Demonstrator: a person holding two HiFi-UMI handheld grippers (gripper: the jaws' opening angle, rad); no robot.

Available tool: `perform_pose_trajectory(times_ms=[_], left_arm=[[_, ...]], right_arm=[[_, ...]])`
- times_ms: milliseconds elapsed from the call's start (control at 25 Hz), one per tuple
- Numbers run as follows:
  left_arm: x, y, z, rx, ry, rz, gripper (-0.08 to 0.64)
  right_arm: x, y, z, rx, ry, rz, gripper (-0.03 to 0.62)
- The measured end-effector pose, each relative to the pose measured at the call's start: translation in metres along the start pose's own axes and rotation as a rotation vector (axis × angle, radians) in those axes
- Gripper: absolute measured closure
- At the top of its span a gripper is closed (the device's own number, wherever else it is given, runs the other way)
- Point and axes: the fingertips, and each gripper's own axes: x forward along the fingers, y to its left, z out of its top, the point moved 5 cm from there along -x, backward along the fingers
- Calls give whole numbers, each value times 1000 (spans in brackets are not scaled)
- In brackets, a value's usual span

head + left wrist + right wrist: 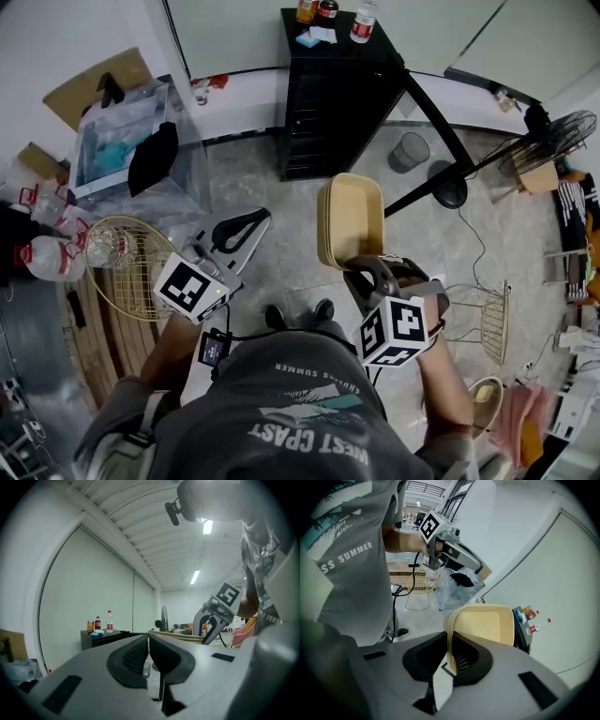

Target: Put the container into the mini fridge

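The right hand-held gripper pinched the tan container's rim; the left hand-held gripper was pressed together, empty. Carrying it to the upper-centre black fridge, seemingly shut, likely remained.

Grey stone floor, pale walls, black standing fan, ceiling striplights

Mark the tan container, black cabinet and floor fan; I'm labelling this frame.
tan container (352, 220): head view, its broad beige face.
black cabinet (323, 122): head view, its dark front.
floor fan (558, 136): head view, its wire cage.
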Motion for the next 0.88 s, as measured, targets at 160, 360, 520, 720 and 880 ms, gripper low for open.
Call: perform_pose_trajectory(times_ms=[160, 360, 520, 720, 880], left_arm=[[10, -4, -2, -3, 9, 1, 534], [25, -4, -1, 6, 23, 44, 534], [43, -1, 1, 6, 38, 91, 534], [74, 2, 3, 6, 49, 146, 534], [96, 5, 3, 5, 56, 191, 534]], right_arm=[[2, -5, -8, 3, -11, 14, 541], [7, -20, -25, -17, -33, 21, 541], [15, -42, -42, -35, -60, 39, 541], [25, -73, -67, -63, -81, 59, 541], [35, -96, -85, -87, -97, 79, 541]])
